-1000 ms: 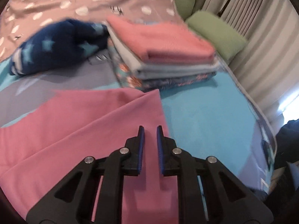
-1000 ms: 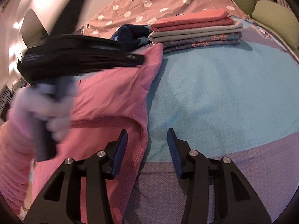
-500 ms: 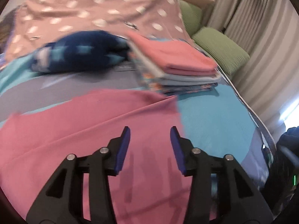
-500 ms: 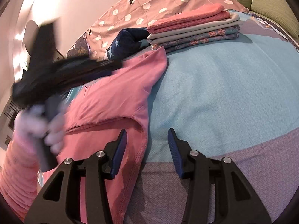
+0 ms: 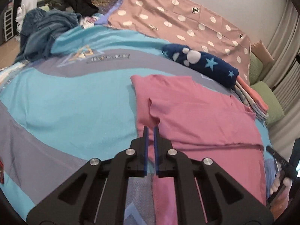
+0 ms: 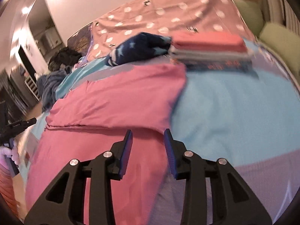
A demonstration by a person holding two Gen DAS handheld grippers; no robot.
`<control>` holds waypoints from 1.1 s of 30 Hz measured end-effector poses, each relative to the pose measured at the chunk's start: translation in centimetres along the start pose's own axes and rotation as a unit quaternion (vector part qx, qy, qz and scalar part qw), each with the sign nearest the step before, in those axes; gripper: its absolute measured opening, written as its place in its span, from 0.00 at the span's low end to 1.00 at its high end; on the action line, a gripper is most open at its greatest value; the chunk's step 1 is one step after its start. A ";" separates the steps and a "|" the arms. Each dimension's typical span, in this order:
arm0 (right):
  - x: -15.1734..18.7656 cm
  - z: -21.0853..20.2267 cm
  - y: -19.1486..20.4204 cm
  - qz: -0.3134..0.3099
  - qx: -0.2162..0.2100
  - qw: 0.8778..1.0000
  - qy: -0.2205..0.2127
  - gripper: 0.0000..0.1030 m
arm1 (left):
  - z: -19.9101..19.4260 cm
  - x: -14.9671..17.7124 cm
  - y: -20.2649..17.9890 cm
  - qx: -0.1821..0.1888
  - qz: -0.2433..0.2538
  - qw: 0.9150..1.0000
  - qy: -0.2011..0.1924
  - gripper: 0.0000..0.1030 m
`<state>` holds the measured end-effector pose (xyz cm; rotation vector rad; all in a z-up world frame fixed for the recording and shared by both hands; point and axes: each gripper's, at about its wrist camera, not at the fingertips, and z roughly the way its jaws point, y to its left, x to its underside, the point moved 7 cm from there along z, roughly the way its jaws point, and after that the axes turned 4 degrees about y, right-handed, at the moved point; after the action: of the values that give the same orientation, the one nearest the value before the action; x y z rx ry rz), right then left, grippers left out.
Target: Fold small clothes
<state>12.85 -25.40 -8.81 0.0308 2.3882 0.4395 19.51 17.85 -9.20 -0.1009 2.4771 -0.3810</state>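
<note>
Pinching the pink garment's left edge for the next fold

Left gripper (image 5: 150, 131) nearly closed, only a thin slit between the jaws, nipped at a puckered seam on the pink garment (image 5: 196, 112), though actual hold on cloth unclear; right gripper (image 6: 148, 136) spread wide above the garment's opposite edge, gripping nothing. Garment spread flat on the blue-and-grey bedspread (image 5: 75, 103), folded stack (image 6: 210, 50) and star-patterned navy bundle (image 5: 206, 63) beyond. Best done with both edges caught evenly, lifted low and carried straight across.
</note>
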 end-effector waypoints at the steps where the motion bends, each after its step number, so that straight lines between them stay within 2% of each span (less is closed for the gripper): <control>1: -0.4 0.2 0.4 -0.005 0.000 1.000 -0.002 0.36 | 0.7 0.2 -0.2 -0.001 0.007 1.000 0.004 0.05; 3: -0.9 1.4 0.4 -0.011 0.019 1.000 0.007 0.36 | 2.3 0.5 -1.2 0.003 0.017 1.000 0.005 0.06; 5: -0.2 3.7 -0.8 -0.015 0.065 0.996 0.050 0.36 | 3.4 0.8 -1.8 0.021 0.022 1.000 0.005 0.08; 6: 0.4 4.6 -1.5 -0.017 0.091 0.993 0.070 0.36 | 3.9 0.8 -2.0 0.026 0.025 0.999 0.005 0.12; 7: 0.8 5.2 -2.1 -0.022 0.108 0.991 0.079 0.36 | 4.6 0.9 -2.1 0.026 0.031 0.999 0.007 0.12; 9: 0.5 4.6 -2.1 -0.023 0.114 0.990 0.080 0.36 | 5.7 1.2 -1.9 0.022 0.032 0.999 0.014 0.12; 10: 0.1 4.1 -1.9 -0.022 0.125 0.989 0.081 0.36 | 5.8 1.5 -1.5 0.037 0.023 0.999 0.013 0.12; 11: -0.6 3.6 -1.4 -0.021 0.122 0.990 0.072 0.36 | 5.6 1.5 -1.2 0.052 0.011 0.999 0.008 0.12; 14: -3.8 2.7 2.8 -0.045 0.071 0.995 0.047 0.37 | 4.7 1.5 -0.5 0.088 -0.015 0.996 -0.013 0.12; 16: -5.9 3.8 7.8 -0.095 0.049 0.993 0.044 0.37 | 4.6 1.4 -0.5 0.103 -0.021 0.994 -0.018 0.13; 17: -6.4 4.4 9.6 -0.114 0.040 0.992 0.046 0.37 | 4.7 1.4 -0.5 0.111 -0.023 0.993 -0.018 0.16; 19: -6.8 7.0 15.4 -0.173 -0.001 0.983 0.068 0.37 | 4.9 1.6 -0.6 0.121 -0.026 0.992 -0.013 0.21; 21: -6.5 9.9 20.8 -0.228 -0.035 0.969 0.094 0.37 | 5.5 1.8 -0.5 0.126 -0.032 0.992 0.000 0.21; 25: -5.5 14.9 28.9 -0.317 -0.068 0.939 0.118 0.37 | 6.0 2.0 -0.3 0.141 -0.042 0.989 0.008 0.21; 28: -4.9 17.4 32.0 -0.361 -0.078 0.920 0.132 0.37 | 6.1 2.0 -0.2 0.149 -0.048 0.988 0.008 0.21; 33: -3.7 20.5 33.8 -0.412 -0.080 0.895 0.155 0.40 | 6.0 2.0 -0.2 0.151 -0.048 0.987 0.006 0.21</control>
<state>25.62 12.16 -9.94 -1.1572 2.3802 0.2281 21.46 15.83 -14.90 -0.0936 2.4015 -0.7941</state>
